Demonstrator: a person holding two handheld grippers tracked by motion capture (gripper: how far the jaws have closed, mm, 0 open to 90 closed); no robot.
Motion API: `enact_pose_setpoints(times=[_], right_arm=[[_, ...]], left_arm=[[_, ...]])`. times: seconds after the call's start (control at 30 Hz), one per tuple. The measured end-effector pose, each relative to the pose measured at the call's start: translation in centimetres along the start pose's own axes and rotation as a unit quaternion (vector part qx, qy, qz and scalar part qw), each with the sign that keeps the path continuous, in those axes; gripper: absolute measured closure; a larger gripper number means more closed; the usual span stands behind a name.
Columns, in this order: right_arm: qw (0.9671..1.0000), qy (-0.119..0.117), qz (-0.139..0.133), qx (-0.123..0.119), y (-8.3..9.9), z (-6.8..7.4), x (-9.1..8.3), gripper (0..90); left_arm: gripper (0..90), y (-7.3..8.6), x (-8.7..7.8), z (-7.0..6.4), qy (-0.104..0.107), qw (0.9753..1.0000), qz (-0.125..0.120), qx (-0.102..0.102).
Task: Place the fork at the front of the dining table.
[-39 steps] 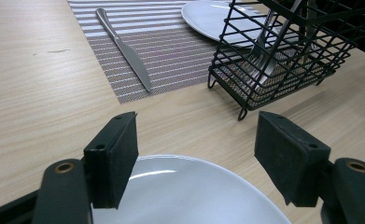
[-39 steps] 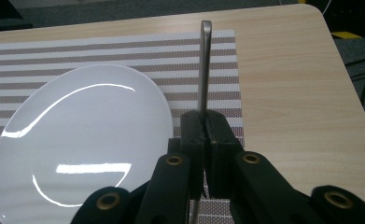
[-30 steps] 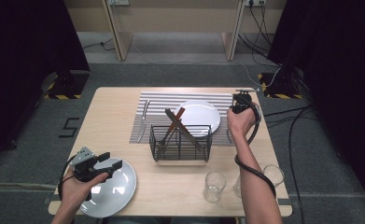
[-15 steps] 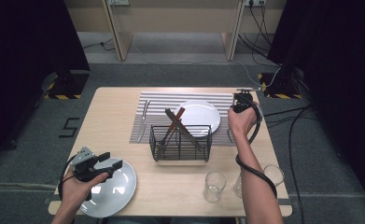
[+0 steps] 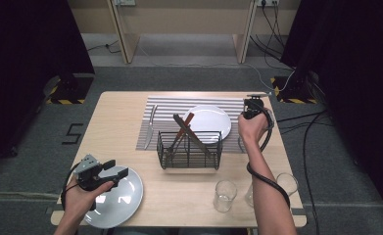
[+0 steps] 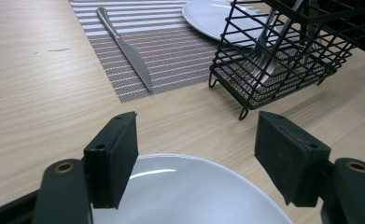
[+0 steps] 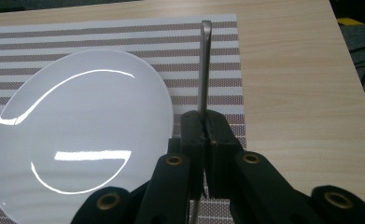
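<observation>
Bare forearms, 2 black grippers, left gripper with grey 3-cornered plate, brass screws, black cables

knife lying at placemat's left edge; black wire basket sitting mid-table; two glasses standing near table's front-right corner.

A lab or recording studio, not a home. Black curtains flank the light wooden table, which stands on grey carpet. Loose black cables and yellow-black hazard-taped stand bases lie beyond the table's far corners.
</observation>
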State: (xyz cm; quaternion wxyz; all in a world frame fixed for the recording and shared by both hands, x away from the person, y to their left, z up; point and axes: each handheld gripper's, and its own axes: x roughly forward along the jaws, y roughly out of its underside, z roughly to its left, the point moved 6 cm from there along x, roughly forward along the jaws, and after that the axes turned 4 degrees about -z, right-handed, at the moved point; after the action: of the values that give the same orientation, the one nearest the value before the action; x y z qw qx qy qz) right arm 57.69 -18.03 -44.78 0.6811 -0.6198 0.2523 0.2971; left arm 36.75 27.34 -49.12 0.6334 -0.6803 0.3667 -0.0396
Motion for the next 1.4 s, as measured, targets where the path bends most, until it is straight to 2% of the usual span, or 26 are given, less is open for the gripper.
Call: enact_pose_setpoints(times=[0.2, 0.73, 1.4], right_arm=[[1.0, 0.001, -0.001, -0.001, 0.0, 0.0, 0.3, 87.4], [0.9998, 0.004, -0.014, 0.016, 0.1, -0.3, 1.6, 87.2], [0.9997, 0.008, -0.016, 0.015, 0.3, -0.3, 3.1, 87.1]], left_arm=[[29.6, 0.0, 0.0, 0.1, -0.001, 1.0, -0.001, -0.001], [29.6, 0.1, 0.0, 0.2, -0.002, 1.0, -0.001, -0.002], [29.6, 0.1, 0.0, 0.2, -0.001, 1.0, 0.001, -0.004]])
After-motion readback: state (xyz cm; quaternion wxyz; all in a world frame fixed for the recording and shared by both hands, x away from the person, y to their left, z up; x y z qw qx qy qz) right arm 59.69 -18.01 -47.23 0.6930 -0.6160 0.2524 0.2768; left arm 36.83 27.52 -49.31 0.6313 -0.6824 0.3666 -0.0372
